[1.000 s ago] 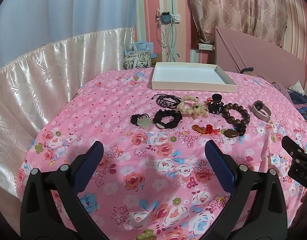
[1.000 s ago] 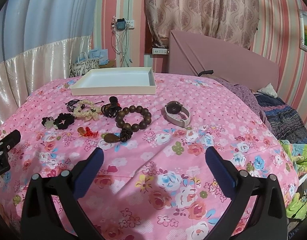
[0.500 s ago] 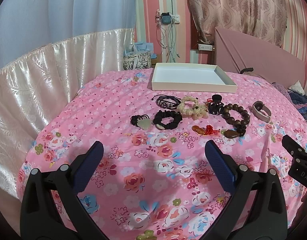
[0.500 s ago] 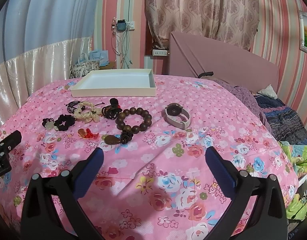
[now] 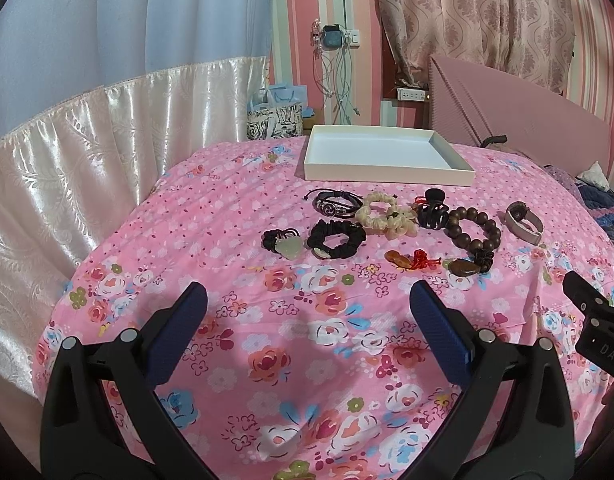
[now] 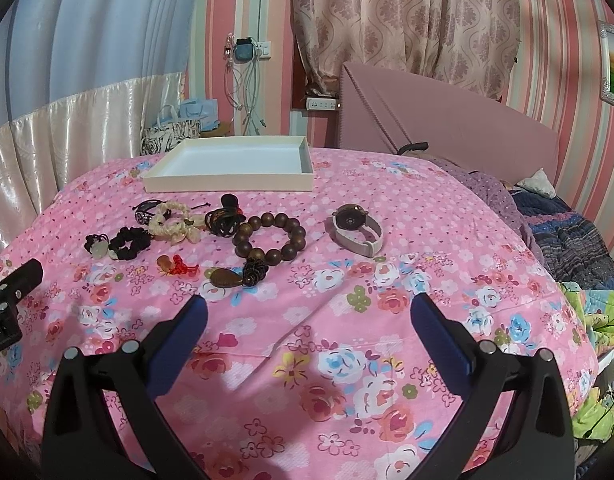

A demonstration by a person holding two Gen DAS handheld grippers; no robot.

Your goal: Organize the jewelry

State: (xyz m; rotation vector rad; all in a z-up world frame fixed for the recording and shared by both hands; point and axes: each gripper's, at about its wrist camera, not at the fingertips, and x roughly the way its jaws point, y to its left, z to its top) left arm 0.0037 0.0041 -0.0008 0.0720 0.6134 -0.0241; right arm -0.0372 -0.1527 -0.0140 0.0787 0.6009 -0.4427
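**Jewelry laid out, both grippers waiting wide**

Nothing on the bed has shifted in the last second; both views sit almost exactly as before, with only a slight drift of the cameras.

Scattered jewelry lies in a loose row on the pink floral bedspread (image 5: 227,216): a wooden bead bracelet (image 6: 269,236), a watch (image 6: 357,230) well to its right, a cream scrunchie (image 5: 381,214), a black scrunchie (image 5: 337,238), a black braided bracelet (image 5: 337,204), a dark hair claw (image 5: 433,210), a jade pendant on black cord (image 5: 283,242), a red-knotted amber charm (image 5: 411,259) and a brown stone pendant (image 6: 225,279). Behind them a shallow white tray (image 5: 387,174) rests on the bedspread, holding nothing.

Nearer me, the left gripper (image 5: 307,316) and right gripper (image 6: 309,320) hover over bare bedspread, each with jaws spread wide and nothing between them.

Around the bed: a pink headboard (image 6: 447,128), patterned curtains (image 6: 407,20), striped pink walls, a shiny cream drape (image 5: 107,140) and gift bags (image 5: 277,116) in the corner.
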